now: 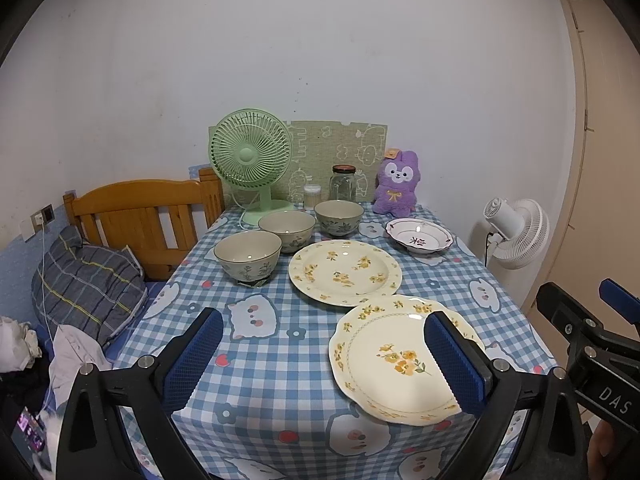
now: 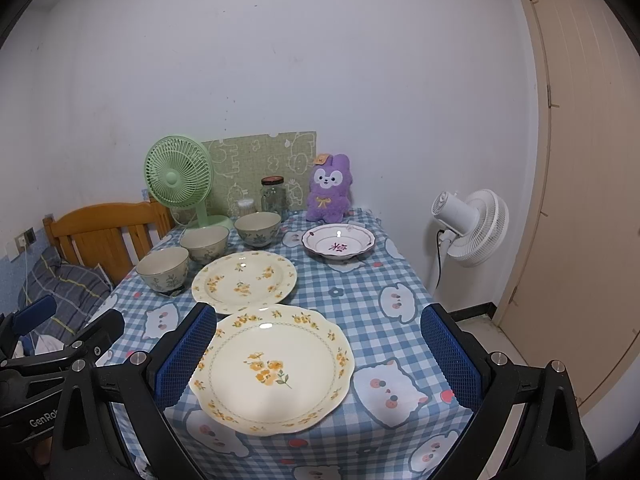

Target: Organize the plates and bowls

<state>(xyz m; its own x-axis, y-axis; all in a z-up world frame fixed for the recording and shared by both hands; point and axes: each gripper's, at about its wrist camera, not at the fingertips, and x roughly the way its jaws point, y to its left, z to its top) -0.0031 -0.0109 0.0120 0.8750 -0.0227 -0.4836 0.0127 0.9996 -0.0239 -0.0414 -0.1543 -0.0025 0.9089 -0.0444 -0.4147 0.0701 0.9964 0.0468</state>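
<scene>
both my grippers hang off the near edge of the table, nothing touched. left gripper has its jaws spread wide and empty; right gripper same, spread wide, holding nothing, and the scalloped plate shows between its fingers but below them, no contact.

that scalloped plate sits at the near edge, slightly toward the right corner. just behind it, mid-table, is the round floral plate, rims almost touching or just overlapping, can't tell which. the small purple-trim dish sits toward the far right edge, apart from the others.

three bowls run in a diagonal line from the left edge toward the far edge, all upright, not nested, near each other.

far edge clutter: green fan, glass jar, purple plush.

my read: task not started. no stacks at all. left to do: stack plates and dish, nest three bowls. near plate looks like the easiest first pick.
</scene>
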